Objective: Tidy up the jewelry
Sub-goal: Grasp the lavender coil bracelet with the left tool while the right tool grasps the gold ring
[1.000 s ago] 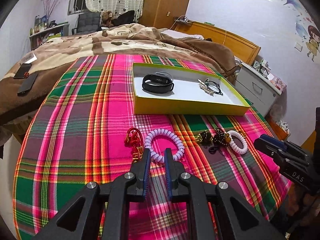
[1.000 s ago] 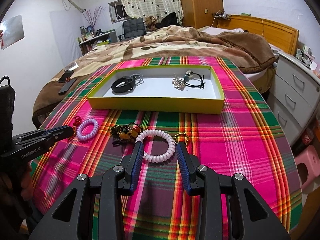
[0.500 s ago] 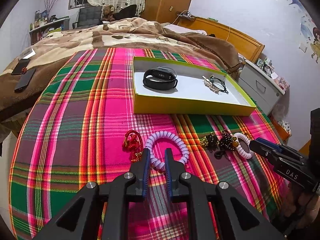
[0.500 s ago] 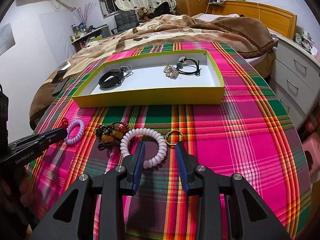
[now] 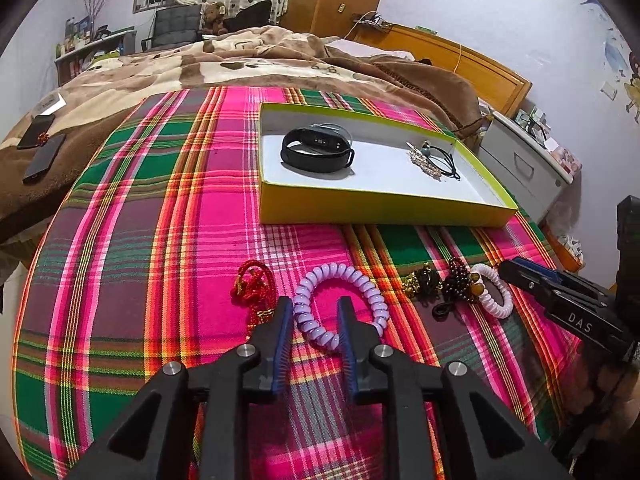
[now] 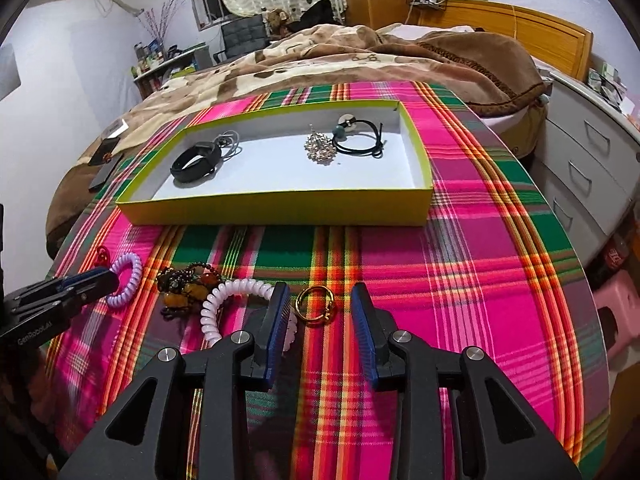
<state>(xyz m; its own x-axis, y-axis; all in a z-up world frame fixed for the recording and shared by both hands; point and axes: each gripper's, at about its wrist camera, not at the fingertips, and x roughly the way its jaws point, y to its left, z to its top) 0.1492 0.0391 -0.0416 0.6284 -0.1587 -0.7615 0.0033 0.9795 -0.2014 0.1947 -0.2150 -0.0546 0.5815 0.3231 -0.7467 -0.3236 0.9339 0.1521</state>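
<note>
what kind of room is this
Most likely a home bedroom. A bed with a rumpled brown blanket and a wooden headboard stands behind the plaid-covered table, with a white chest of drawers beside it and cartoon stickers on the wall.

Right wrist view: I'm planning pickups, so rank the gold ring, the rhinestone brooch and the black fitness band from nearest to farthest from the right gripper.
1. Gold ring, on the cloth between the open fingers of the right gripper.
2. Rhinestone brooch, in the yellow box's right half.
3. Black fitness band, in its left half, farthest.
</note>
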